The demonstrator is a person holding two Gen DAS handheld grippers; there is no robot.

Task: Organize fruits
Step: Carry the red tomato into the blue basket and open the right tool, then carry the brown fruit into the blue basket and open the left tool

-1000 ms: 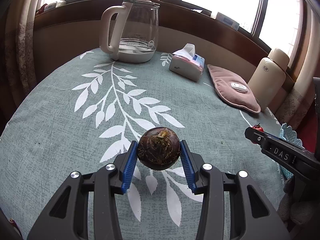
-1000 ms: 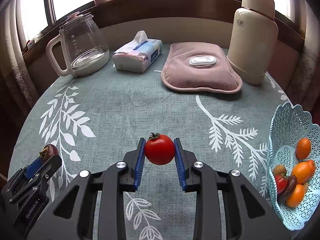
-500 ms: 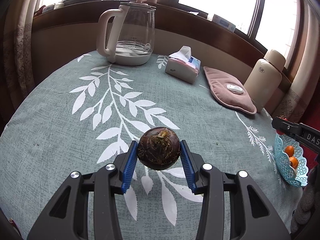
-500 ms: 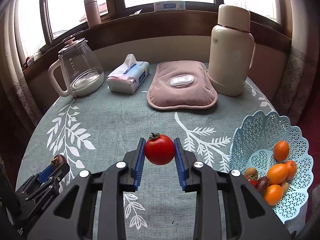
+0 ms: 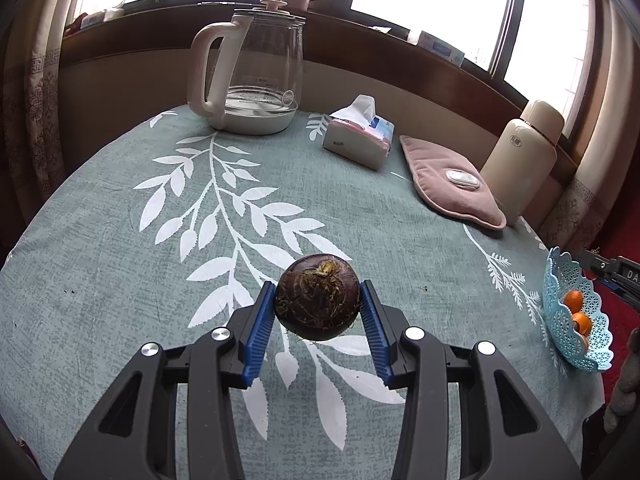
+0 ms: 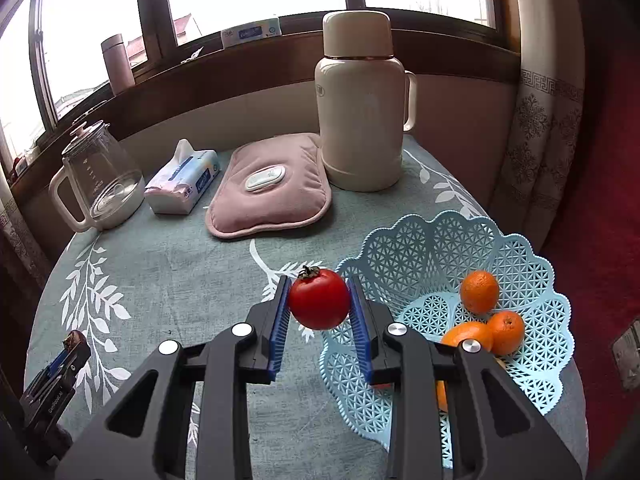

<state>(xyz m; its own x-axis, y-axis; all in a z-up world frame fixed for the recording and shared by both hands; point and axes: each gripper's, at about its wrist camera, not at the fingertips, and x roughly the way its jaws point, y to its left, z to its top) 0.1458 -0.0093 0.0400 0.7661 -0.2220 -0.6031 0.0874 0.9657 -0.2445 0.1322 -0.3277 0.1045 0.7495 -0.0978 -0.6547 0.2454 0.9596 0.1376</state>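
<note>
- My right gripper pinches the red tomato between its blue pads, and the grip looks the same as one second ago.
- One second ago the tomato hung over the bare cloth, with the blue basket far at the right edge of the right view. Now the basket fills the lower right of that view, and the tomato hangs just at its near left rim.
- In the basket I see three oranges, touching or almost touching each other. The other fruits I saw there before are now hidden behind my right finger.
- My left gripper pinches the dark brown round fruit between its pads, above the leaf-pattern tablecloth. It has not moved since the earlier frame.
- In the left view the right gripper was before in front of the basket; now it is only a dark piece at the right border, beyond the basket.
- The basket stands close to the right edge of the table; behind it are a red floor and a curtain.
- The middle of the cloth is open. The kettle, the tissue pack, the pink pad and the cream thermos stand in a row at the back, well apart from both grippers.
</note>
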